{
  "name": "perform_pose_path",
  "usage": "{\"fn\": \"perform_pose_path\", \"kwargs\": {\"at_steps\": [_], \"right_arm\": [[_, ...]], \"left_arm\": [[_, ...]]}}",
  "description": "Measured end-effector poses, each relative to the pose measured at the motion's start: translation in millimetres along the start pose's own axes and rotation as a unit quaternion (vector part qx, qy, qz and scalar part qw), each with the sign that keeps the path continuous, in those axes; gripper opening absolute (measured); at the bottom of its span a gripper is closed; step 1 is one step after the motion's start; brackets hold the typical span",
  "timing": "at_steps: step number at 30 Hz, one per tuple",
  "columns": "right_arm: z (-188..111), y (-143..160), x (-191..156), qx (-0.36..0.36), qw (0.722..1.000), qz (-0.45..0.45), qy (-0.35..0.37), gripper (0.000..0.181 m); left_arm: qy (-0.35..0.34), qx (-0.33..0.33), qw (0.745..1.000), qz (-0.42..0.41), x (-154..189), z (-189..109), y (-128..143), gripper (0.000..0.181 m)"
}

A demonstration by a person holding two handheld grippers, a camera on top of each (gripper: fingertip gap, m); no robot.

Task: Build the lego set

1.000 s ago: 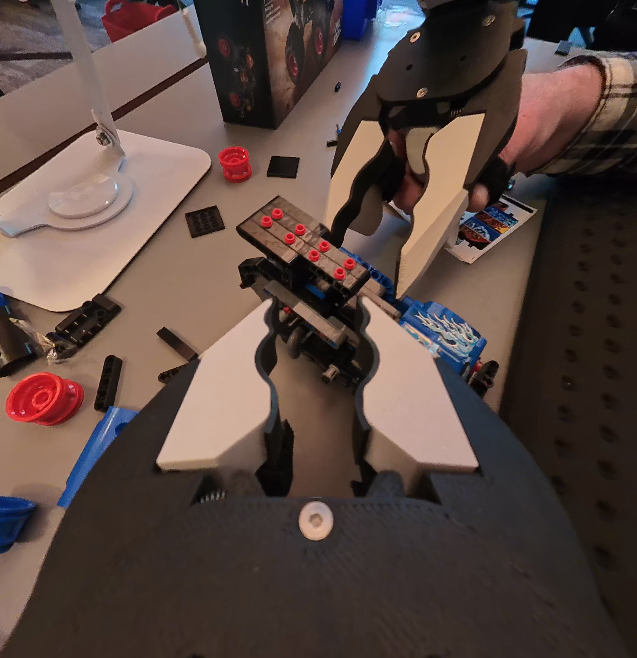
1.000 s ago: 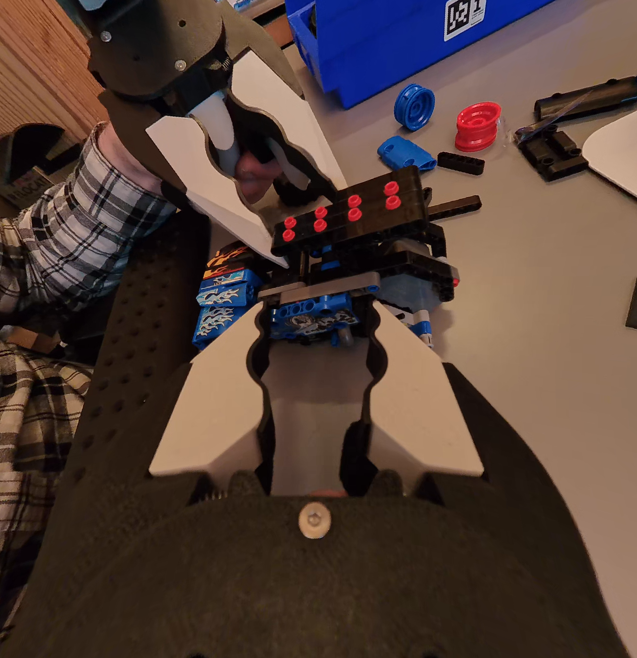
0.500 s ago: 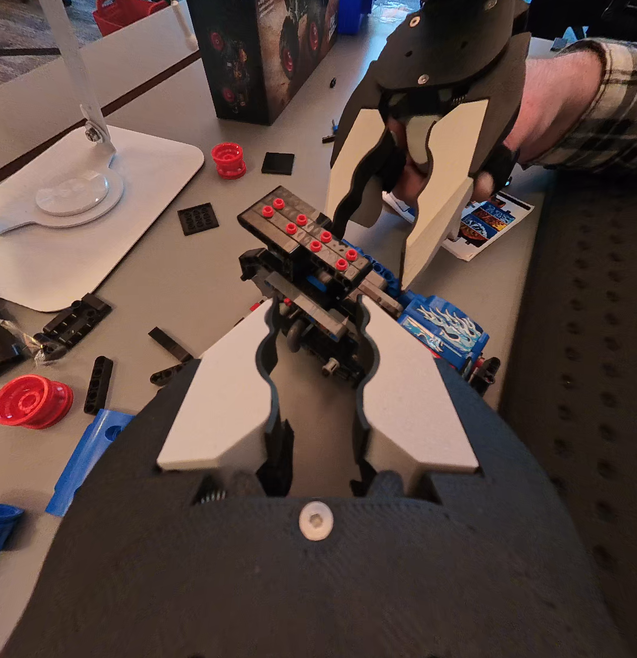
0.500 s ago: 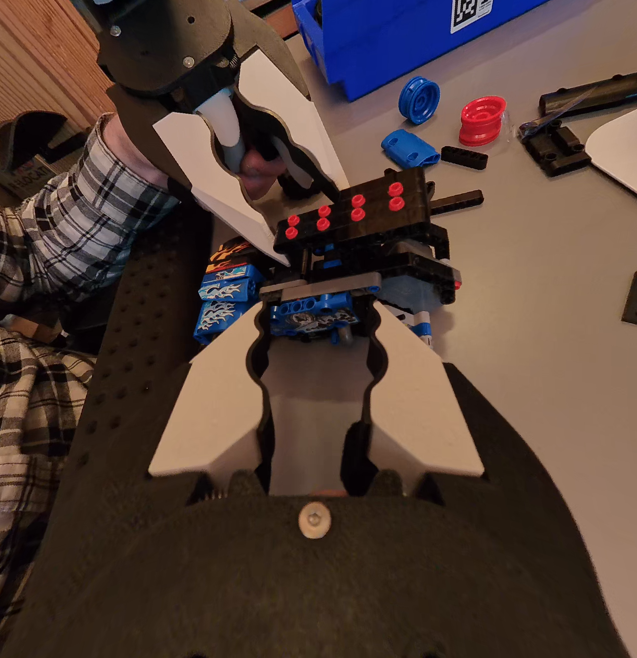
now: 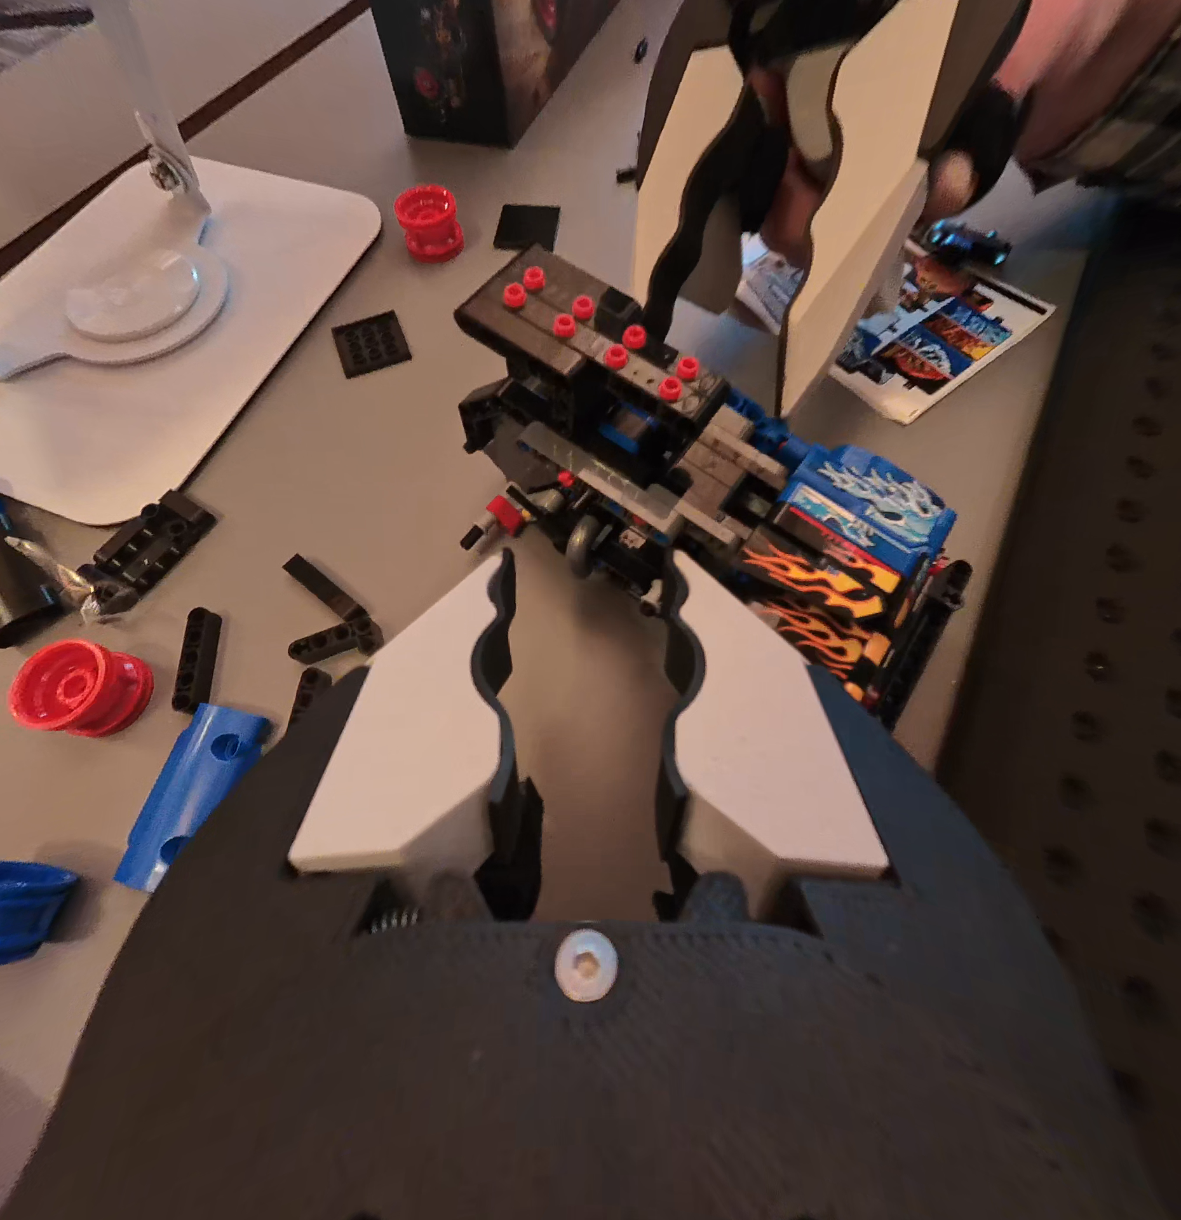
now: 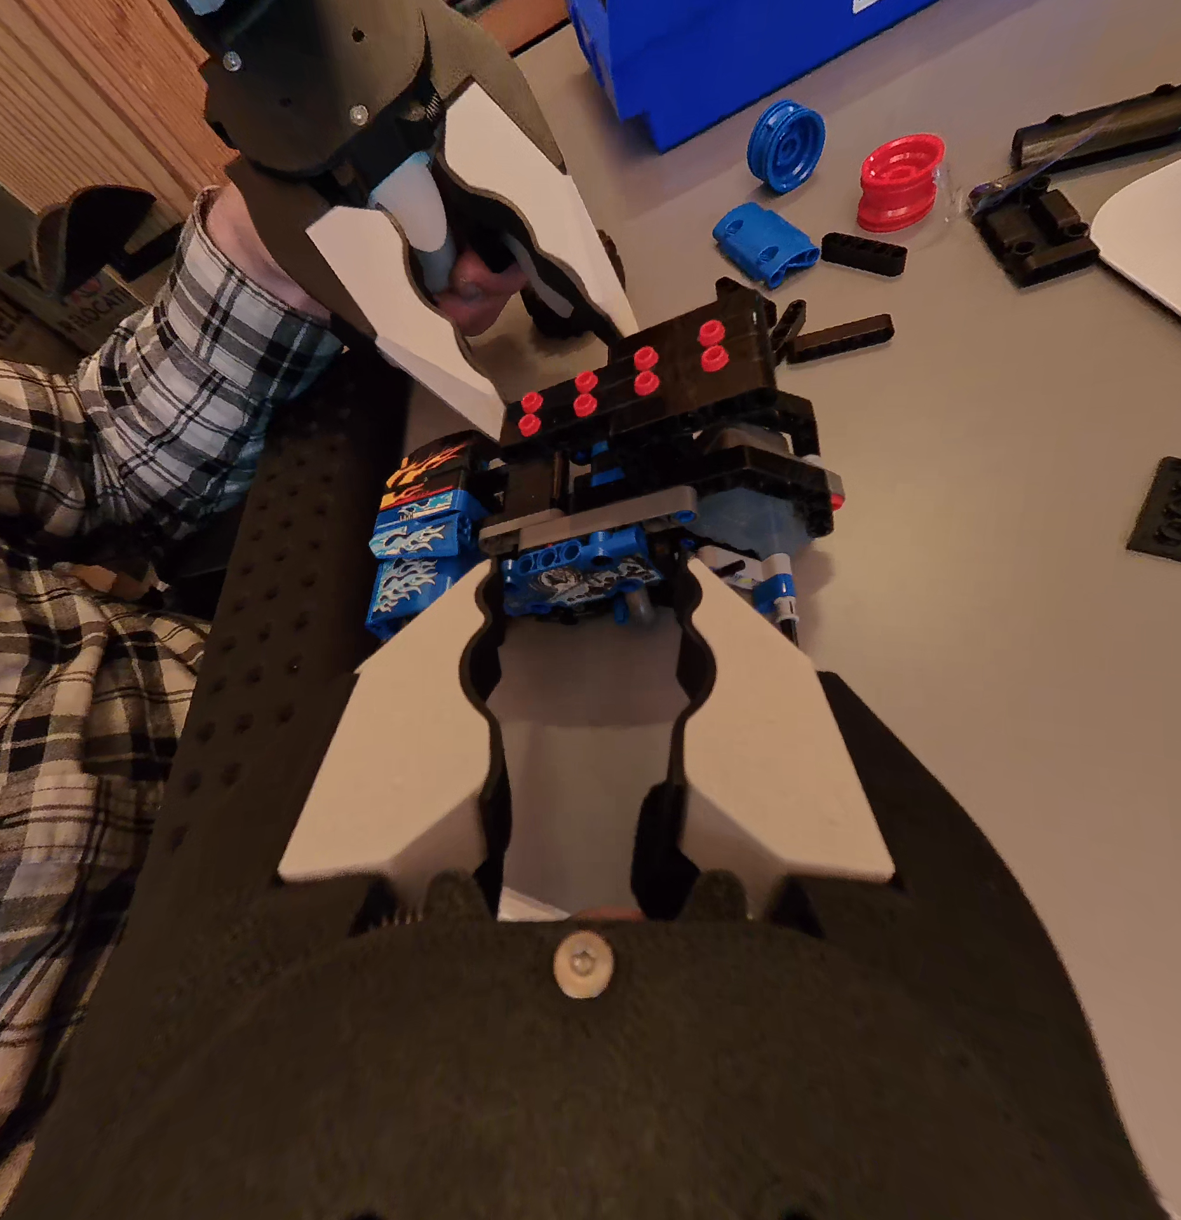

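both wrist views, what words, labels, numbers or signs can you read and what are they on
I won't quote writing. These things bear it:
Dark cardboard set box, far end of the table: print too blurred to read.
Colourful printed paper sheet, table's right edge: too small.
Brown cardboard carton, beside the plaid sleeve: partly cut-off lettering.
Blue and black lego truck: flame decals, no words seen.

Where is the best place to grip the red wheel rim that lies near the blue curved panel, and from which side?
The red wheel rim lies on its side, clear of the black beams beside it. Probably best to come from above and close the fingers across its narrow waist, between the two flanges, so it cannot roll away.
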State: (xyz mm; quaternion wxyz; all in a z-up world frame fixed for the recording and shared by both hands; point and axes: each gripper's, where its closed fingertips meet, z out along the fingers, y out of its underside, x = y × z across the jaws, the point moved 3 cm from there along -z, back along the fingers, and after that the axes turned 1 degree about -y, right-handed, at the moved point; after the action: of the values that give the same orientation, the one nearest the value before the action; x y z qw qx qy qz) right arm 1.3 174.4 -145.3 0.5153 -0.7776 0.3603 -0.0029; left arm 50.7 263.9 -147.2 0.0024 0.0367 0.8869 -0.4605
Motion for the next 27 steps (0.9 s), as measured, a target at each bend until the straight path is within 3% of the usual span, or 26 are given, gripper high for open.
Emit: {"fn": "perform_pose_path", "kwargs": {"at_steps": [10, 27], "right_arm": [[-39.0, -6.3, 24.6, 0.032, 0.998, 0.033, 0.031, 0.042], [-27.9, 0.5, 15.5, 0.000, 1.000, 0.010, 0.030, 0.043]], "left_arm": [[-0.002, 0.040, 0.998, -0.038, 1.6, -16.1, -10.3, 0.051], [-0.011, 0.002, 1.000, -0.007, 31.8, -13.0, -22.2, 0.068]]}}
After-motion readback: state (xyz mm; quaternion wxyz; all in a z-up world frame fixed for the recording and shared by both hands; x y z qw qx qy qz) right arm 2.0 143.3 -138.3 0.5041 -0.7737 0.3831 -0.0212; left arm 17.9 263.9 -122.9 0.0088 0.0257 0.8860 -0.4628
